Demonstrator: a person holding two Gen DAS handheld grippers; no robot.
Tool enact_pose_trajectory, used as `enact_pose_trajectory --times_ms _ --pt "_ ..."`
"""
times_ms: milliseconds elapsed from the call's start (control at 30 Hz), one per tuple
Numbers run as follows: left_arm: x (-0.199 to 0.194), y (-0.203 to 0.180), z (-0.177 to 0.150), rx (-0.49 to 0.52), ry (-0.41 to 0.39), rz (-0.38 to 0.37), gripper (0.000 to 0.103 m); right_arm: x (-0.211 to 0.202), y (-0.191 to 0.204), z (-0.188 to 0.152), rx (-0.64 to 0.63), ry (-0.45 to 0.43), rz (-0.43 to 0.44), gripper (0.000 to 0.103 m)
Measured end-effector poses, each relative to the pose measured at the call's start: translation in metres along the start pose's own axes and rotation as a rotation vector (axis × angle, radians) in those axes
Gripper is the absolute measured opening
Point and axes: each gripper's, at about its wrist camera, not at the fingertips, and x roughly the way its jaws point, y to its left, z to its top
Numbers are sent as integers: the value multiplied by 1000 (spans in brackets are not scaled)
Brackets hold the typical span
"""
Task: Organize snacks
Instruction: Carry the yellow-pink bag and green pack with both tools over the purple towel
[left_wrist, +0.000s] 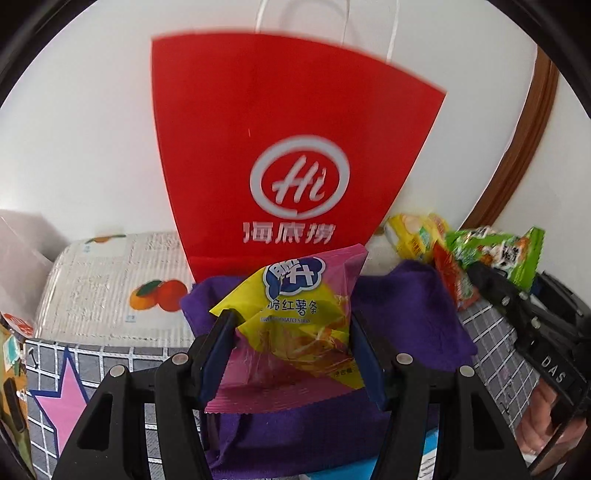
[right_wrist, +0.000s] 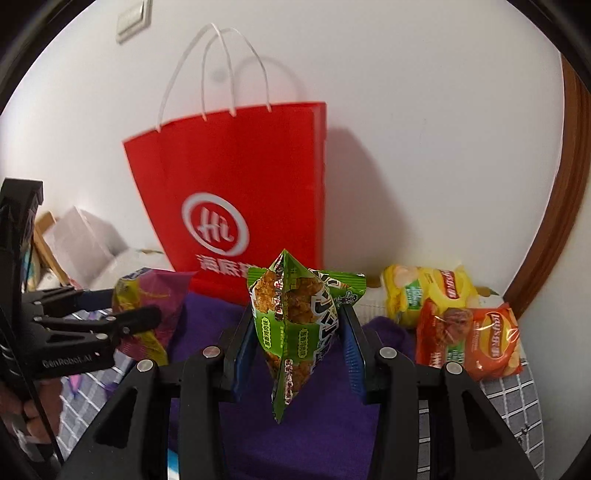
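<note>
So both grippers have a snack each right now. The left gripper (left_wrist: 291, 343) is clamped on a pink-and-yellow sweet potato strip packet (left_wrist: 295, 314), its blue pads pressing in from both sides so the pack is held up off the purple cloth (left_wrist: 413, 314) below it. The right gripper (right_wrist: 295, 347) is squeezed onto a green snack packet (right_wrist: 295, 317), holding it upright with the bottom corner hanging free over the same cloth. Straight behind both of them a red paper bag (left_wrist: 295, 122) with white handles stands against the white wall, top open. Off to the right, near the wall, a yellow chip bag (right_wrist: 424, 291) lies with an orange-red chip bag (right_wrist: 472, 339) just in front of it, touching. To the left of the red bag there's a white box with oranges printed on it (left_wrist: 122, 284). The grey checked sheet (left_wrist: 495, 343) under the cloth has a pink star on it.
</note>
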Motion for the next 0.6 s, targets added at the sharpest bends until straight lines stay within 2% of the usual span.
enact_pose_trajectory --times_ms 367,600 --pt "24 7 -7 -15 73 6 59 24 -24 -7 -8 104 -27 42" --pt "28 0 -9 8 78 18 59 39 -28 -14 -7 152 -35 42"
